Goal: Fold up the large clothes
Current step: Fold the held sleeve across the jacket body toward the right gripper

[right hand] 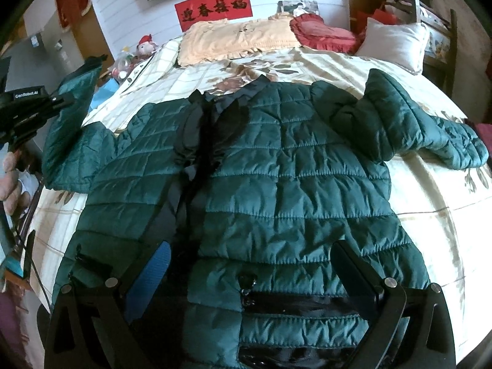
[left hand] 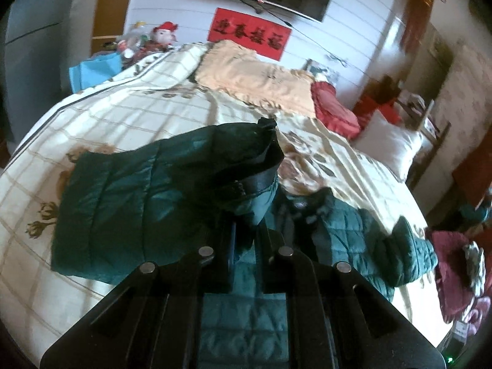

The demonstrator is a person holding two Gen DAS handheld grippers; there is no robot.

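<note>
Left gripper (left hand: pixel 246 215) clamping jacket sleeve (left hand: pixel 172 184), right gripper (right hand: pixel 252 264) spread above green jacket (right hand: pixel 276 169), pillows (right hand: pixel 393 40) beyond on bed (right hand: pixel 430 215)

We see the green quilted jacket (right hand: pixel 292 184) spread front-up on the bed (right hand: pixel 430 215), collar toward the headboard, front zip partly open showing dark lining. Right claw (right hand: pixel 252 276) hovers over the hem, jaws wide apart, blue pad on its left finger (right hand: pixel 153 273), nothing between them. Right-side sleeve (right hand: pixel 409 126) lies bent across the bedspread. Left-side sleeve (right hand: pixel 73 117) is lifted off the bed, its cuff pinched in the left claw (right hand: pixel 66 103) at frame left, hand (right hand: pixel 10 184) visible below it. Orange pillow (right hand: pixel 236 38), red cushion (right hand: pixel 323 32), white pillow (right hand: pixel 393 43) near the wall.
</note>
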